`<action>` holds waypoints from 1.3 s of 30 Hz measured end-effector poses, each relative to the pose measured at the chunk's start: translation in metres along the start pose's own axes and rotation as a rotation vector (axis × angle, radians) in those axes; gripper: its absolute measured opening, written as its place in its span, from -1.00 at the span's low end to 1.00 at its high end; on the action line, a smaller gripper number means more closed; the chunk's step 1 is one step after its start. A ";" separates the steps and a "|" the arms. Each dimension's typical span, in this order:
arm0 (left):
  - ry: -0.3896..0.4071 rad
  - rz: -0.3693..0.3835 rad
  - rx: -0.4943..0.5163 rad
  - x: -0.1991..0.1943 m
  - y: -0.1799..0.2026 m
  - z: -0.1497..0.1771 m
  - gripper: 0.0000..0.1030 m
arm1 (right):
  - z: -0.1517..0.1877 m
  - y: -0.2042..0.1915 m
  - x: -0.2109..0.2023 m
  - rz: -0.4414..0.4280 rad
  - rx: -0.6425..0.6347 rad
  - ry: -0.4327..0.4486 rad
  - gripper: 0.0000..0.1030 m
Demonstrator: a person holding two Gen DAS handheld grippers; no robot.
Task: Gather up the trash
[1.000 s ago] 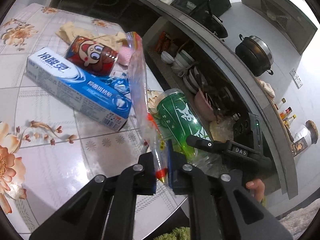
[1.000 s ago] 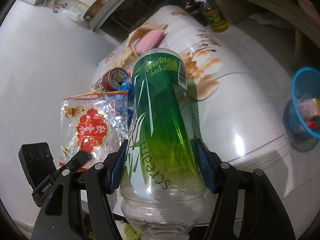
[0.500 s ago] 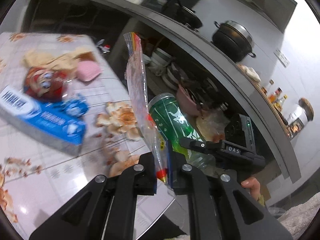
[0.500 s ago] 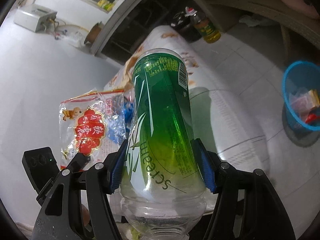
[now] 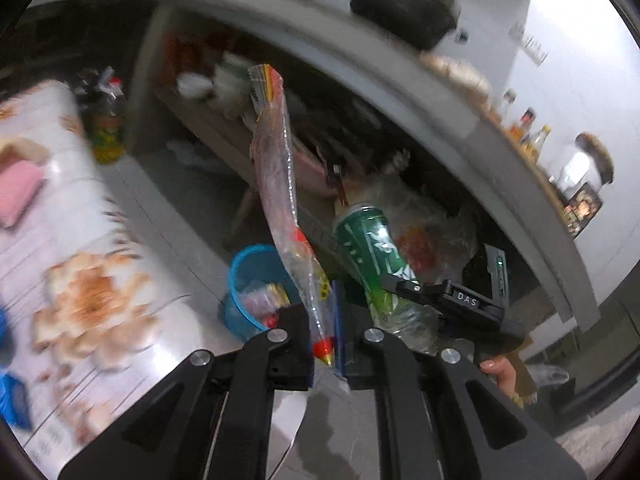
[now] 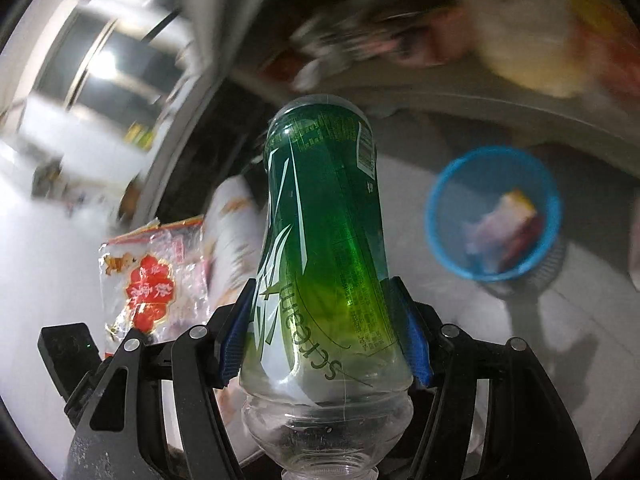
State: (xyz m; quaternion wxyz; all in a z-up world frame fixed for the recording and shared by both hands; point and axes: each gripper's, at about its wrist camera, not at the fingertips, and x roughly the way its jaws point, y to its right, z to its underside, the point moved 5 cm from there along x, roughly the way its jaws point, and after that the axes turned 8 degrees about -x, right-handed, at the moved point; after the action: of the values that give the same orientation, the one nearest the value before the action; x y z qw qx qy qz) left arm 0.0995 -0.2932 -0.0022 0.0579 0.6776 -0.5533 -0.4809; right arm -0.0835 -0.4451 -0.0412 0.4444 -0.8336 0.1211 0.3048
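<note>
Blurred by motion: shelves, table (image 5: pixel 60 240) edge at 9 o'clock. Bottle's cap end cut off below frame. Left claw (image 5: pixel 324 344) clamped on a crinkled clear wrapper (image 5: pixel 280 184), upright, red print. Right claw (image 6: pixel 324 336) clamped on a green-labelled bottle (image 6: pixel 324 240), base forward. Blue basket (image 6: pixel 494 216) at 2 o'clock, floor-level, holding scraps.
</note>
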 end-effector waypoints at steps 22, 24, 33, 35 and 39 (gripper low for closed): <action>-0.363 -0.304 0.128 0.284 -0.018 -0.046 -0.17 | -0.042 0.184 0.144 0.237 0.223 -0.129 0.39; -0.367 -0.311 0.095 0.281 -0.024 -0.045 -0.16 | -0.034 0.194 0.150 0.253 0.261 -0.137 0.39; -0.309 -0.287 0.094 0.233 -0.016 -0.045 -0.16 | -0.014 0.172 0.114 0.300 0.152 -0.078 0.39; -0.286 -0.267 0.091 0.216 -0.012 -0.047 -0.16 | -0.013 0.170 0.109 0.308 0.126 -0.065 0.39; -0.240 -0.231 0.096 0.171 -0.006 -0.045 -0.16 | -0.016 0.159 0.104 0.314 0.061 -0.053 0.39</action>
State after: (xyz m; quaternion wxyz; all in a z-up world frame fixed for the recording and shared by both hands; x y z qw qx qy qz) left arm 0.1232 -0.4494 -0.0820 -0.0968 0.6765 -0.4969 -0.5349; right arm -0.0709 -0.5421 -0.2043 0.4192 -0.7822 0.2473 0.3888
